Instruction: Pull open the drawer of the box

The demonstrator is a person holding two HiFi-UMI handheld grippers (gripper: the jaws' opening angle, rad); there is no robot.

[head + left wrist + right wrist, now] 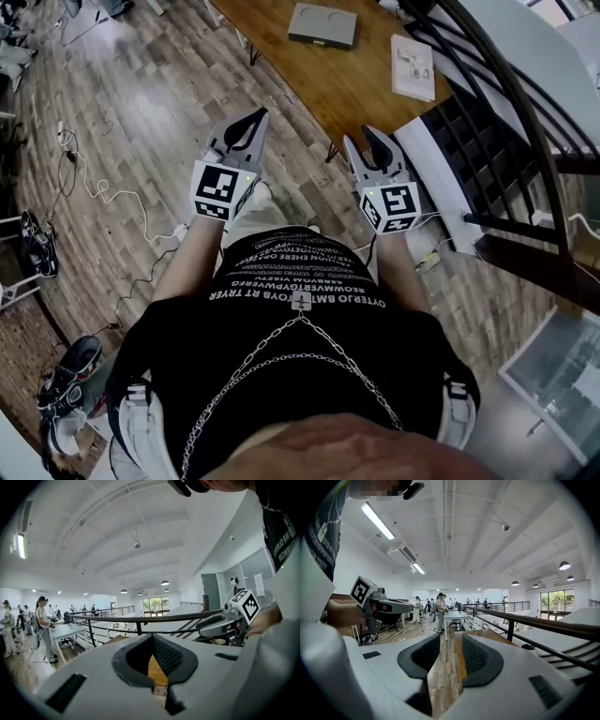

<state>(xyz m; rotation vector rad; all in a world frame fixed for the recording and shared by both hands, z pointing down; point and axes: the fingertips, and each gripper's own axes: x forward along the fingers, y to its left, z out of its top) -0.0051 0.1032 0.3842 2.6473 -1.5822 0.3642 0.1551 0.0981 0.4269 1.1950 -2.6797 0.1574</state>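
A flat grey box (322, 25) lies on the wooden table (309, 80) at the top of the head view, well ahead of both grippers; no drawer shows from here. My left gripper (261, 114) is held in front of the body over the floor, its fingertips meeting with nothing between them (153, 639). My right gripper (361, 137) is level with it near the table's corner, jaws apart and empty (447, 637). Each gripper shows in the other's view: the right gripper (225, 623) and the left gripper (389, 606).
A white booklet (412, 67) lies on the table's right side. A black railing (525, 112) and a white-edged stair run along the right. Cables (94, 187) and shoes (70, 370) lie on the wood floor at left. People stand at desks far off (439, 611).
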